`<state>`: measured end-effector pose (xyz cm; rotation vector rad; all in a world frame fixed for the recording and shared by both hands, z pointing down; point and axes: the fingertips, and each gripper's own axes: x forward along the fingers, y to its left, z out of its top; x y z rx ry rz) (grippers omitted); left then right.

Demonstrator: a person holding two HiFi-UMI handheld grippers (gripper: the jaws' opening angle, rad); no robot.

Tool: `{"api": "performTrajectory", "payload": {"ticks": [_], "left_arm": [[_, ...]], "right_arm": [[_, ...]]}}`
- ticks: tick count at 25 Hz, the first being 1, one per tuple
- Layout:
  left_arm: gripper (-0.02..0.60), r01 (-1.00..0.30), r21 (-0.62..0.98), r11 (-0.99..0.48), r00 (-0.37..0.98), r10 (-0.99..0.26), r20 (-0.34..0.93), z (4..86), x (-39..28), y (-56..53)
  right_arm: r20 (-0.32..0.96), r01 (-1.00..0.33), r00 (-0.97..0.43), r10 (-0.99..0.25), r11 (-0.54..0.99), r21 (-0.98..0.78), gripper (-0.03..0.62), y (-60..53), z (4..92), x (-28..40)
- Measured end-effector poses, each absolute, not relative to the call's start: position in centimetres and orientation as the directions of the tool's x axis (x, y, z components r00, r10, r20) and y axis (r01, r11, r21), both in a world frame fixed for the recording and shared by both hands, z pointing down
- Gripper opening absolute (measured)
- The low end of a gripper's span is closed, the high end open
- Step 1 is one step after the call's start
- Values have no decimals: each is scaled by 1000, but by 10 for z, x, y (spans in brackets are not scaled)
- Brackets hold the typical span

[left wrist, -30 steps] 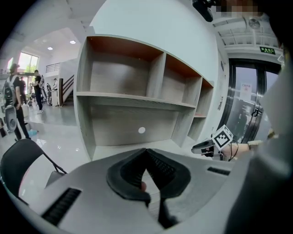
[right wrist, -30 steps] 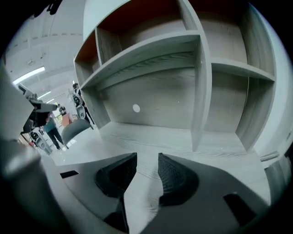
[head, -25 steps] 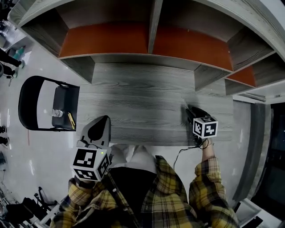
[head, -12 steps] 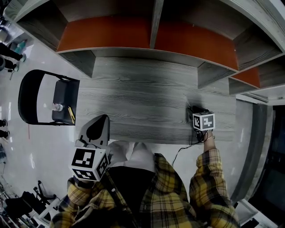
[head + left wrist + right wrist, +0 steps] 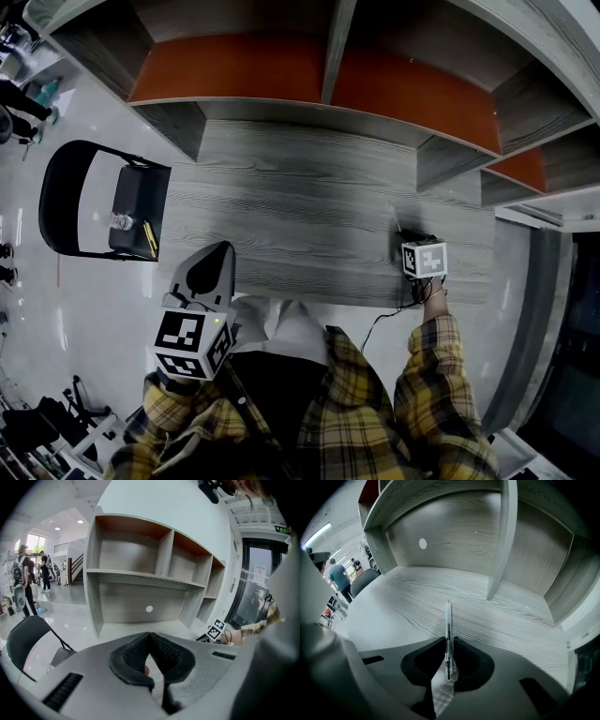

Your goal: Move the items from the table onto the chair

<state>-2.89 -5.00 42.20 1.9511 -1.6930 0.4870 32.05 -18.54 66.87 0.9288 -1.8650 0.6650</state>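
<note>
Wide grey worktop out ahead of both jaws, and the chair well off to the outer side of the left gripper, whose jaws are pressed together on nothing. The right gripper is the story. Its jaws have just been closing and now pinch the pen down at the worktop (most of the barrel pokes out ahead of the tips). The risk, I'd say: a slim round barrel caught near one end can pivot or slip on the lift, and any swing on the carry to the chair could drop it.
</note>
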Motion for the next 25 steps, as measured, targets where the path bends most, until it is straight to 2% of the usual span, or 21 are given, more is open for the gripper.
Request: {"api": "performTrajectory", "payload": {"ticks": [8,17,25], "left_arm": [[3,-984,151,-98,165,-824,542,414,-22,-48],[3,-969,189,-159,233,-841,488,411,11,-54],[3,-967,196,-163,238,-852,466,407,23,-53]], "right_arm": [[840,-828,-396,-369,540,-153,64,-176,640,295],[700,-778,-564,-439,568,-271,64,-156,562,241],[547,-654,-736,-399,627,-423,64,-121,507,172]]}}
